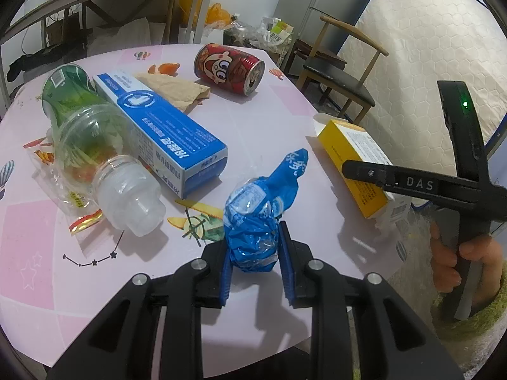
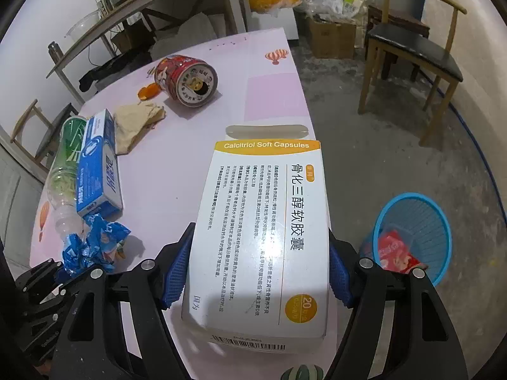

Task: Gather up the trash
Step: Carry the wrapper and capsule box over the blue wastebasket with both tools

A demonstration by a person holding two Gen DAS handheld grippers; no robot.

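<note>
Two grabs going at once here. The crumpled blue plastic snack wrapper (image 1: 263, 218) sits at the near edge of the pink patterned table (image 1: 253, 120), about 6 o'clock in the left view. It looks feather-light, soft and crinkly, probably slippery, so pinching the bunched middle seems safest. The left gripper (image 1: 255, 261) has its blue pads (image 1: 286, 262) narrowed against both sides of that bundle, holding it.

The white and yellow cardboard medicine box (image 2: 263, 237) looks light and stiff but crushable, since it's likely empty; the long side walls are the spot to squeeze. The right gripper (image 2: 256, 269) has fingers fairly wide, pressed on those sides.

The blue mesh plastic wastebasket (image 2: 412, 234) stands on the floor at 3 o'clock in the right view, red packet already inside.
</note>
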